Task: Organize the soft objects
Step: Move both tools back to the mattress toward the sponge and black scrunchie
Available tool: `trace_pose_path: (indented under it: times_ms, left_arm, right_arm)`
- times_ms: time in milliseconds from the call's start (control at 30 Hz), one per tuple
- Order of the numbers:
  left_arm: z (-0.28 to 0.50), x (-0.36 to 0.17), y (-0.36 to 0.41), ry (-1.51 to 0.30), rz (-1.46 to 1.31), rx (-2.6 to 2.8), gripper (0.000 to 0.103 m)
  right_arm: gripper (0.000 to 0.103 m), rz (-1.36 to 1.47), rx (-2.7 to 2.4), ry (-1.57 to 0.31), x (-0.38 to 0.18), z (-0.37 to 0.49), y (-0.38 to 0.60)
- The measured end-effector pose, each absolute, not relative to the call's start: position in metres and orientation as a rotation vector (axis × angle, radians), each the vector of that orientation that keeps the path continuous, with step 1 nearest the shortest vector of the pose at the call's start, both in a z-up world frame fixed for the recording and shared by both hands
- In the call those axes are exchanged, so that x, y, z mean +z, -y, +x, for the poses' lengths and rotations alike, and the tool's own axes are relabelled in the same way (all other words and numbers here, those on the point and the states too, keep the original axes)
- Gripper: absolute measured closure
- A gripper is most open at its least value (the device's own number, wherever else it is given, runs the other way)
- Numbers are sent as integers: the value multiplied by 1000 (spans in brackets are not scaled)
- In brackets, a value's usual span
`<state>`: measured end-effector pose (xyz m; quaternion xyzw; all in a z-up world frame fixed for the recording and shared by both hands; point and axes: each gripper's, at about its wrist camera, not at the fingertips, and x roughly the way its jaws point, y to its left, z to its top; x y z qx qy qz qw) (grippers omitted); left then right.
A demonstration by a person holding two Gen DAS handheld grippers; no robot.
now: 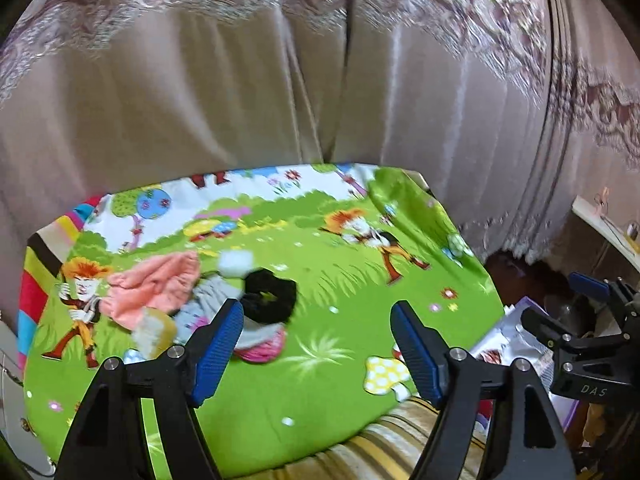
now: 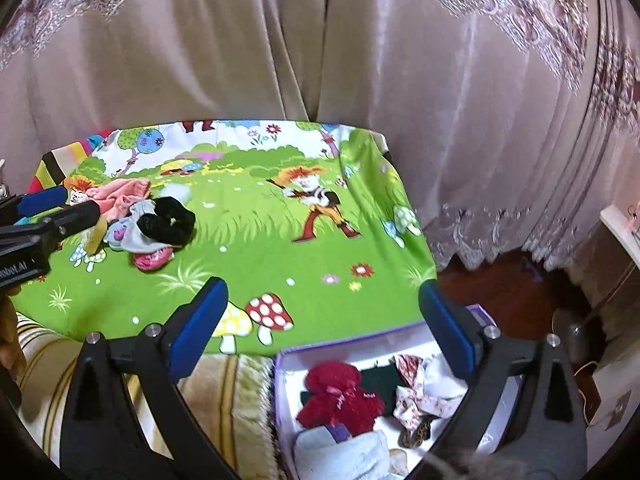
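While both claws, left [image 1: 316,344] and right [image 2: 322,320], gape empty, the tangled far-left pile [image 1: 200,300] risks dragging neighbours along when one item is pinched for the box [image 2: 280,392].

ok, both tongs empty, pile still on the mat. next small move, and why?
Probably ease the left tongs forward and down onto the black scrunchie. They are open, aimed at the pile, and the scrunchie lies on top, nearest. The box under the right tongs already holds sorted items.
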<state>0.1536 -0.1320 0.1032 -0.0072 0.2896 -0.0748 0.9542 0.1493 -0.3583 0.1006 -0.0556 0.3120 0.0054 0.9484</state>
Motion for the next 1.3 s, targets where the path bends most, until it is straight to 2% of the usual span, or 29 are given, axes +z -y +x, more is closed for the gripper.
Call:
trace_pose_path:
  times_ms: [133, 333, 733, 1300]
  left_arm:
    - [157, 109, 104, -541, -16, -93, 23]
    - [179, 115, 38, -566, -223, -5, 23]
    - [218, 89, -44, -613, -411, 167, 23]
    - [266, -34, -94, -888, -789, 171, 23]
  right_arm:
    - [6, -138, 54, -583, 107, 156, 337]
    - [6, -72, 147, -623, 108, 182, 316]
    - [6, -62, 255, -649, 102, 229, 266]
    - [6, 83, 298, -768, 66, 318, 217]
